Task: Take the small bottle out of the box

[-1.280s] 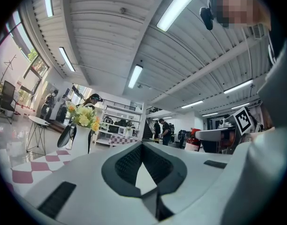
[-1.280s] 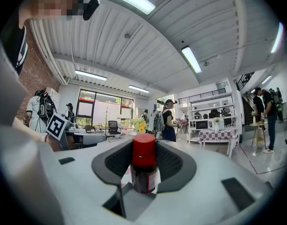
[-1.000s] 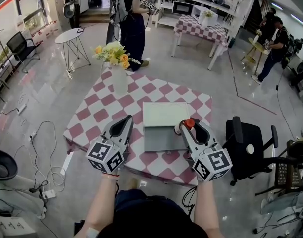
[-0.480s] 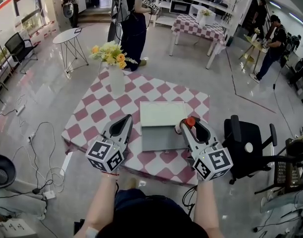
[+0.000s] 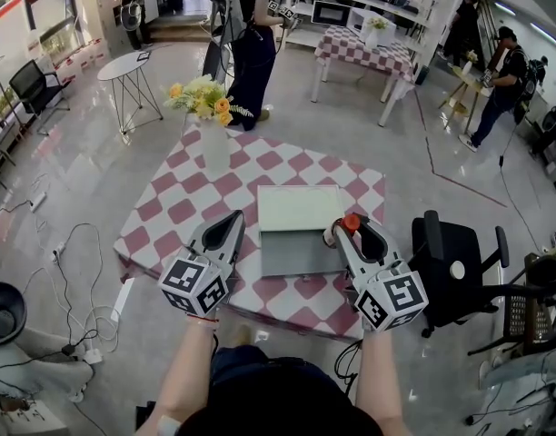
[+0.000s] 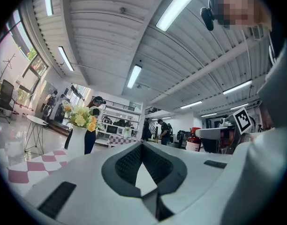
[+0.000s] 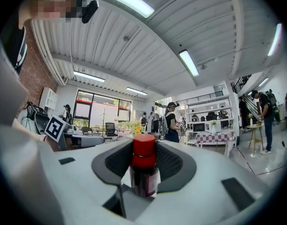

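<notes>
A small dark bottle (image 5: 349,224) with a red cap (image 7: 144,150) stands upright between the jaws of my right gripper (image 5: 351,232), which is shut on the bottle's body (image 7: 144,175). In the head view it hangs just off the right edge of the grey box (image 5: 296,254), whose white lid (image 5: 301,209) lies open towards the back. My left gripper (image 5: 231,223) is held left of the box, shut, its tips (image 6: 142,145) meeting with nothing between them. Both grippers point forward and slightly up.
The box rests on a table with a red-and-white chequered cloth (image 5: 183,209). A white vase of yellow flowers (image 5: 214,125) stands at its far left corner. A black office chair (image 5: 455,266) is close on the right, with cables (image 5: 69,271) on the floor at left. A person (image 5: 251,44) stands behind the table.
Both grippers stay almost still and the bottle remains in the right one. The person behind the table has shifted slightly to the right.
</notes>
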{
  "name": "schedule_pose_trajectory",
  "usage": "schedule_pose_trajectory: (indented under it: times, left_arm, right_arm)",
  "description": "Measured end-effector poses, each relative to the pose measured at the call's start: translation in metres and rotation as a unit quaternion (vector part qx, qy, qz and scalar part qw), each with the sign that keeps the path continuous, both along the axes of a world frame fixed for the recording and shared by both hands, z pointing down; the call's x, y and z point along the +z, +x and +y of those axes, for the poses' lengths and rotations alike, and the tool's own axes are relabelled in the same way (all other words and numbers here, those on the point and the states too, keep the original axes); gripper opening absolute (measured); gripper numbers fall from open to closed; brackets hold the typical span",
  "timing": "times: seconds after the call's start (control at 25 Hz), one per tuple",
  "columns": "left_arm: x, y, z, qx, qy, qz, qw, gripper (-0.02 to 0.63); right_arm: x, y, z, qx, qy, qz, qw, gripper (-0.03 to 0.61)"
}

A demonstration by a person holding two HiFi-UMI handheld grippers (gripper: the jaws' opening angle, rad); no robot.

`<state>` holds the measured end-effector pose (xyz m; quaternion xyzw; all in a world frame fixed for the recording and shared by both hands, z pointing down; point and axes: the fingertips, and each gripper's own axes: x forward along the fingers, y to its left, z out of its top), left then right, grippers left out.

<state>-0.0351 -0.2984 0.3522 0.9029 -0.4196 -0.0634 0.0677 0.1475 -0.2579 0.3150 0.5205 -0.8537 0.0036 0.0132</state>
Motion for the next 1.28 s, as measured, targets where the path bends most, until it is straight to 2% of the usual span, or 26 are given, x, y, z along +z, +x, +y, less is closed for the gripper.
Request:
schedule_pose_trajectory:
  times: [1.28]
  left_arm:
    - [0.009,0.002,-0.01,0.013,-0.01,-0.009,0.9998,0.002]
  right_arm:
    - [0.008,0.002,-0.011,0.007,-0.007,-0.009,1.0,0.146]
